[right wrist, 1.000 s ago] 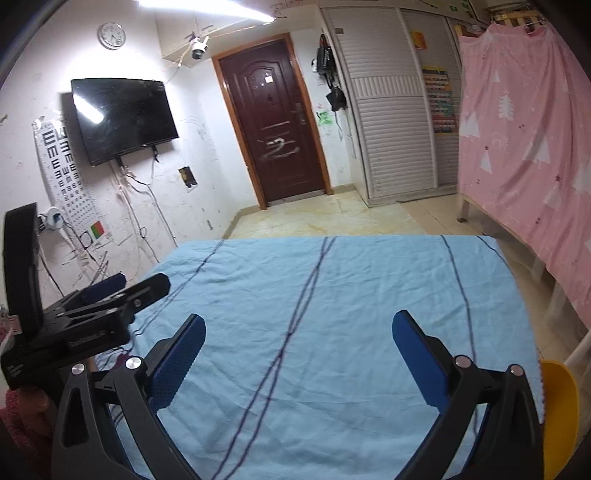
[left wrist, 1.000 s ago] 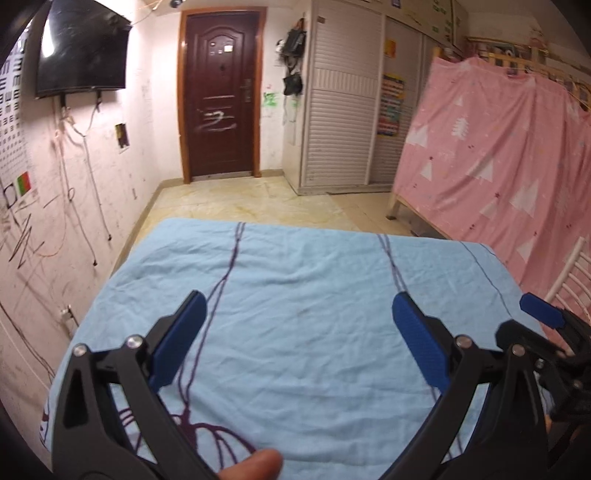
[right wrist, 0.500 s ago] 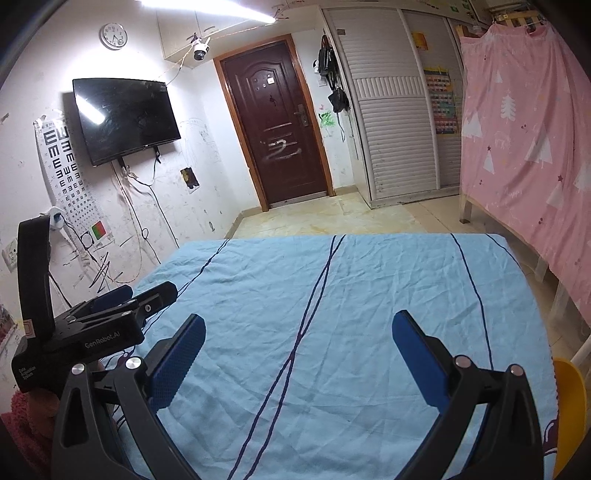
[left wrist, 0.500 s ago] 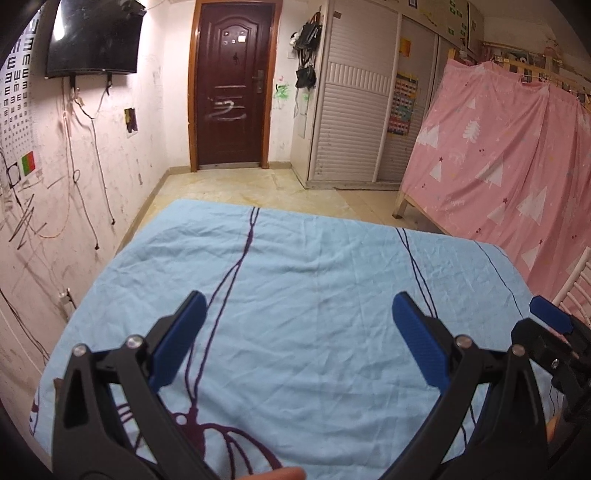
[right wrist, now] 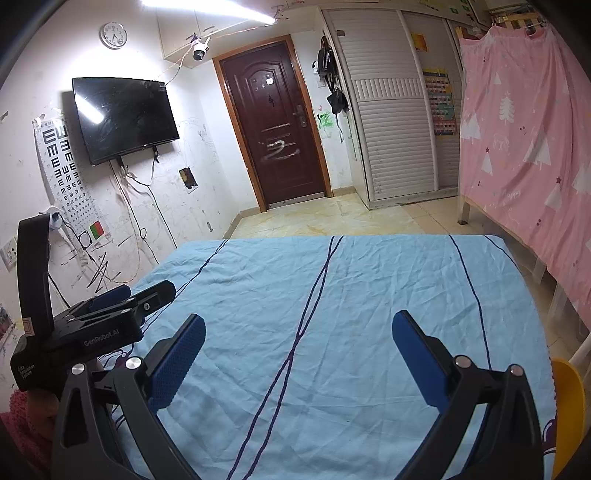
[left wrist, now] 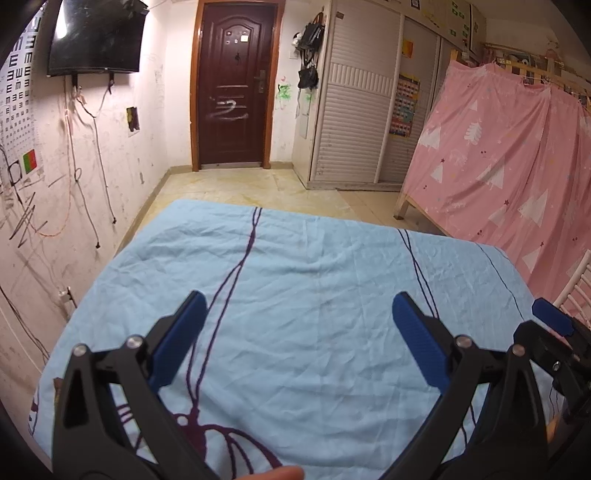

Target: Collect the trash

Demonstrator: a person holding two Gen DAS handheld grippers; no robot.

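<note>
Left tongs [left wrist: 295,332]: blue-padded, spread wide, holding nothing.
Right tongs [right wrist: 295,347]: blue-padded, likewise wide, nothing held.
Surface: wrinkled light-blue cloth with dark purple lines [left wrist: 314,280] under both tongs.
Trash: none visible in either view; location cannot be told.
Step, judged: searching; sweep views toward the tiled floor [right wrist: 332,218] and the surface edges before committing.

Bright ceiling light [right wrist: 207,13], perhaps overexposed
</note>
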